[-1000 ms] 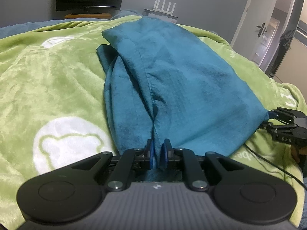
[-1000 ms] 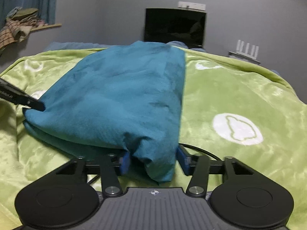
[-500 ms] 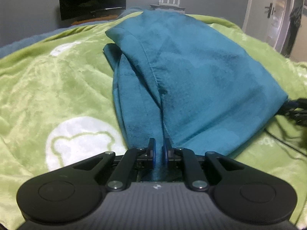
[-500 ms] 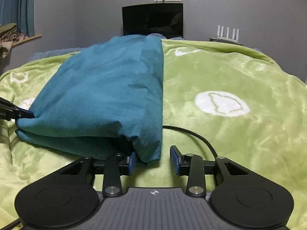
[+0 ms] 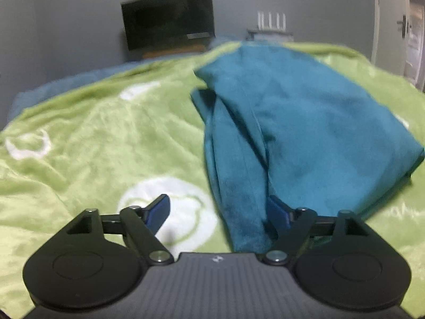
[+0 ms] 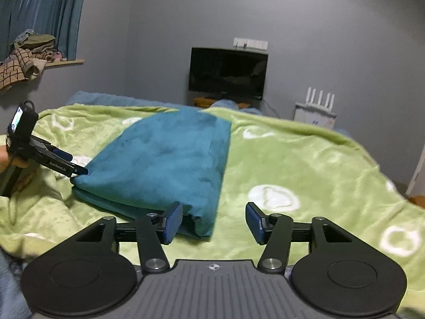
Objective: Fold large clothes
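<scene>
I see the folded teal garment lying on the green blanket of the bed. My left gripper has just spread its jaws, released, with the garment's near corner loose between them. My right gripper has also been opening and stands released, the other near corner beside its left finger.

Grey walls, dim light. Dark TV on far wall straight ahead of tool, power strip just above it. White router w/ antennas ahead-right. Blue curtain upper left, shelf w/ piled cloths below it. White door far right.
</scene>
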Available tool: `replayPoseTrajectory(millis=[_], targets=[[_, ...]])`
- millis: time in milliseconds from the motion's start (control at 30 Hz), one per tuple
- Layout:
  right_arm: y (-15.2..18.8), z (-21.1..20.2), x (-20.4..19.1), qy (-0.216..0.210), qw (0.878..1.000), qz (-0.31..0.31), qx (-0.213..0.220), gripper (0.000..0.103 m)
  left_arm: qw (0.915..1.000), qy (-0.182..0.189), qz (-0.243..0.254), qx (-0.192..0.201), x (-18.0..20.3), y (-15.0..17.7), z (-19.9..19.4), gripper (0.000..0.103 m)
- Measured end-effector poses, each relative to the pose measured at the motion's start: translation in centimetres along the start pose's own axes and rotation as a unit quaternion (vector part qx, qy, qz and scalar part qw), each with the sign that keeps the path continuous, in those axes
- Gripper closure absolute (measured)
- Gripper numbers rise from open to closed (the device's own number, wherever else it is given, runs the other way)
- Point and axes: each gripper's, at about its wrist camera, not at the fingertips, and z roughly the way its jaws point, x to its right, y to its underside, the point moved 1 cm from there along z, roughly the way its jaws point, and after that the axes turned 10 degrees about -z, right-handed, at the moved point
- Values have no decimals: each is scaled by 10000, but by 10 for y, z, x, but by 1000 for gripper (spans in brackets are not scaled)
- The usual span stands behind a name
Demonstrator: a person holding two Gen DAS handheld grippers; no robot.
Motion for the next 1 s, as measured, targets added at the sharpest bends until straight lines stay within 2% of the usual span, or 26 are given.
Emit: replayPoseTrajectory(millis=[67, 133, 200, 333, 433, 500, 533, 633, 700, 833, 933, 1000], targets=[[-6, -25, 9, 55, 10000, 9, -79, 36, 9992, -74, 75, 390, 5, -5, -16, 15], [-12, -48, 15, -17, 9996, 76, -260, 30, 9974, -93, 73, 706, 13, -11, -35, 7], [-17, -65, 23, -303, 9982, 243, -447, 18, 9969, 37, -212, 763, 19, -17, -57, 4], [-16, -65, 24, -931, 9905, 654, -774, 13, 9966, 273, -775, 18, 31, -15, -86, 3], [-7, -38, 11, -1148, 9852, 856, -945, 11, 9952, 357, -858, -305, 46, 6, -95, 1], [1, -8, -2, -1279, 9815, 998, -1014, 11, 9941, 317, -852, -591, 52, 19, -87, 1], [4, 10, -10, -1278, 9804, 982, -1131, 11, 9936, 253, -820, -735, 55, 24, -79, 1], [14, 52, -35, -1042, 9867, 624, -1081, 11, 9908, 138, -931, -971, 54, 35, -55, 1], [21, 81, -45, -791, 9889, 416, -1189, 11, 9898, -10, -918, -1087, 56, 41, -39, 1], [32, 122, -46, -507, 9876, 583, -1366, 11, 9944, -289, -341, -958, 74, 52, -25, 0], [43, 132, -49, -191, 9874, 519, -1485, 9, 9953, -245, -14, -937, 84, 58, -14, 0], [52, 131, -51, -149, 9878, 503, -1465, 9, 9958, -228, 36, -892, 85, 59, -12, 0]])
